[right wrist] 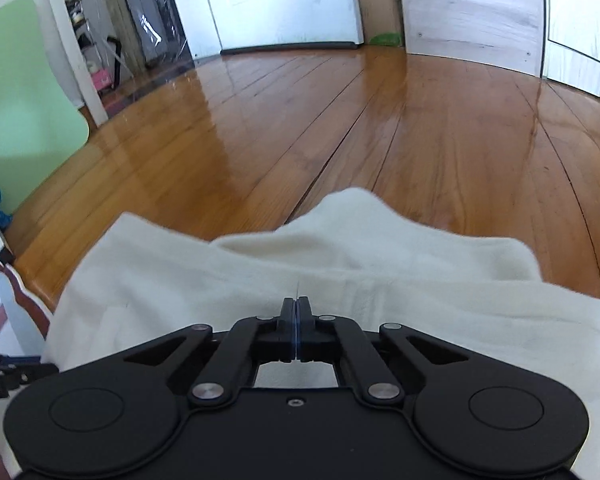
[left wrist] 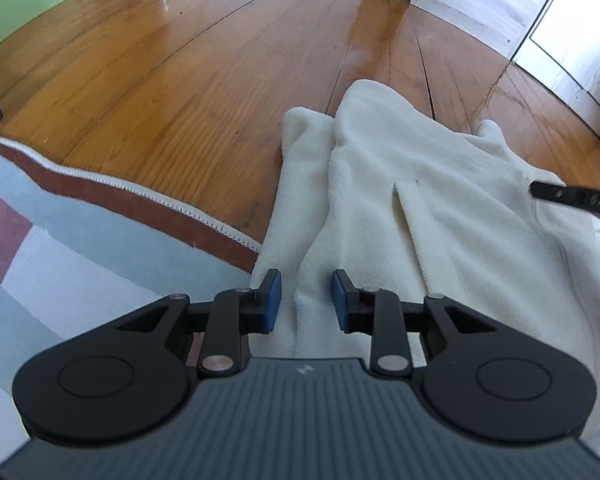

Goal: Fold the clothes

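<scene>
A cream fleece garment (left wrist: 400,200) lies partly folded on the wooden floor and over the rug's edge. It also shows in the right wrist view (right wrist: 340,264). My left gripper (left wrist: 306,300) is open just above the garment's near left part, with nothing between its blue pads. My right gripper (right wrist: 296,312) has its jaws closed together just above the garment; whether cloth is pinched between them is hidden. The right gripper's black body (left wrist: 576,198) shows at the right edge of the left wrist view.
A grey, white and brick-red rug (left wrist: 80,240) with a white fringe lies left of the garment. Glossy wooden floor (right wrist: 380,128) stretches ahead to a white door (right wrist: 284,4) and pale cabinets (right wrist: 472,12). A green panel (right wrist: 16,104) leans at far left.
</scene>
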A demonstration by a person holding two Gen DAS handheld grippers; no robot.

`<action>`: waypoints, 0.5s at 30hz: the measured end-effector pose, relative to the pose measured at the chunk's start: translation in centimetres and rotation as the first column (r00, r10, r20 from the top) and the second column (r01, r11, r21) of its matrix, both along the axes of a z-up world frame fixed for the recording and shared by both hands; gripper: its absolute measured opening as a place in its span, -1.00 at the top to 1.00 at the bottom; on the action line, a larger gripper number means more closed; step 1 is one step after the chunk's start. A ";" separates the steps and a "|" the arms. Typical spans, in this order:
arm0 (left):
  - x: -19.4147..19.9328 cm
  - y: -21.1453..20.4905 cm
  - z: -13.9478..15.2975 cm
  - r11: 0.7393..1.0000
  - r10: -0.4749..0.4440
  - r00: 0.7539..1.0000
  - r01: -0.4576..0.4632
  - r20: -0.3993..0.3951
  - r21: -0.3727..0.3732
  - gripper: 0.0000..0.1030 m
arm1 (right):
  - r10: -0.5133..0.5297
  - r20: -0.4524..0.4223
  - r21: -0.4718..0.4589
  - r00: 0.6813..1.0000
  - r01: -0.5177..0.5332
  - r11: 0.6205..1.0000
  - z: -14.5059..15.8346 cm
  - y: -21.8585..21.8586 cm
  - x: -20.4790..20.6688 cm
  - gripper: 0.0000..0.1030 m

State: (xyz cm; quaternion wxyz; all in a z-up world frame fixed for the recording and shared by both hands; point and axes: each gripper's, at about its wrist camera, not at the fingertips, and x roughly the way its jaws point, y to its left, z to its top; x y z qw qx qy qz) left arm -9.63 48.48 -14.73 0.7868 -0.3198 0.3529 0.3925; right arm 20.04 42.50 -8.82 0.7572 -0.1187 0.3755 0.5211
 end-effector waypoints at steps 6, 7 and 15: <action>-0.1 -0.5 0.2 1.000 -0.006 1.000 0.006 -0.010 0.020 0.47 | -0.086 -0.054 0.049 0.995 0.089 0.995 1.7 -2.7 4.3 1.00; -0.1 -0.5 0.2 1.000 -0.005 1.000 0.005 -0.010 0.019 0.47 | -0.111 -0.054 0.050 0.992 0.113 0.992 1.9 -3.5 5.3 1.00; 1.1 -1.2 0.6 0.996 -0.032 0.996 0.038 -0.087 0.074 0.47 | -0.401 0.131 0.013 0.907 0.403 0.915 4.8 -14.3 15.7 1.00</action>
